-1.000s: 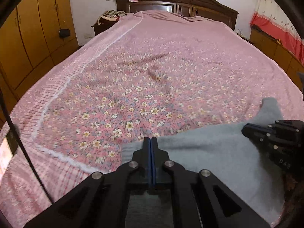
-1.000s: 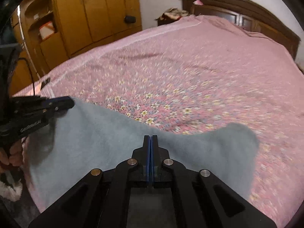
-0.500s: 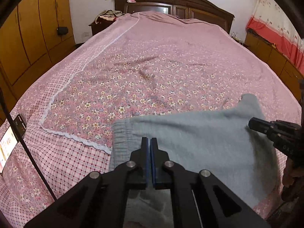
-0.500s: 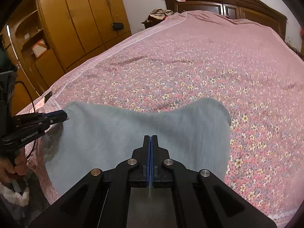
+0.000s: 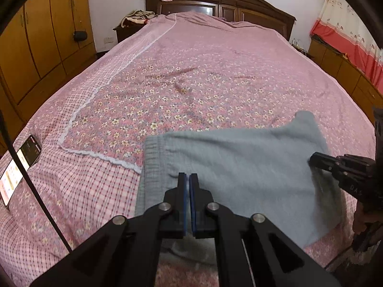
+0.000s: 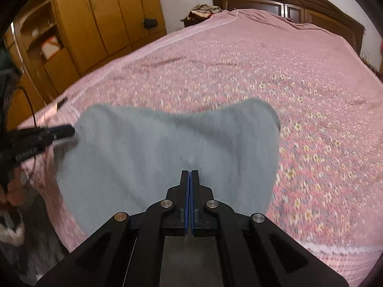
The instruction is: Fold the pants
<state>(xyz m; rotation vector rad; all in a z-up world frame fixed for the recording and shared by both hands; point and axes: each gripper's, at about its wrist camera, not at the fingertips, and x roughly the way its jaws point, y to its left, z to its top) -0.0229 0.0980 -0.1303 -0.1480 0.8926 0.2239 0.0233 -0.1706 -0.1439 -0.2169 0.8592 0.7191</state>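
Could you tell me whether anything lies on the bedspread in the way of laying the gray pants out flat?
Nothing visible does. The bedspread beyond the pants is bare; the only loose item, a phone, lies far off at its left edge.

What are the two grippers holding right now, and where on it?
Both are shut on the grey pants: the left gripper pinches the near edge by the ribbed waistband, the right gripper the near edge farther along.

pink floral bedspread w/ checked border [image 5: 196, 91] | dark wood headboard [image 5: 239, 7] | lit smartphone [image 5: 20, 165] on bed's left edge | orange-brown wooden wardrobe [image 6: 103, 21] | red-white curtain [image 5: 352, 43] far right
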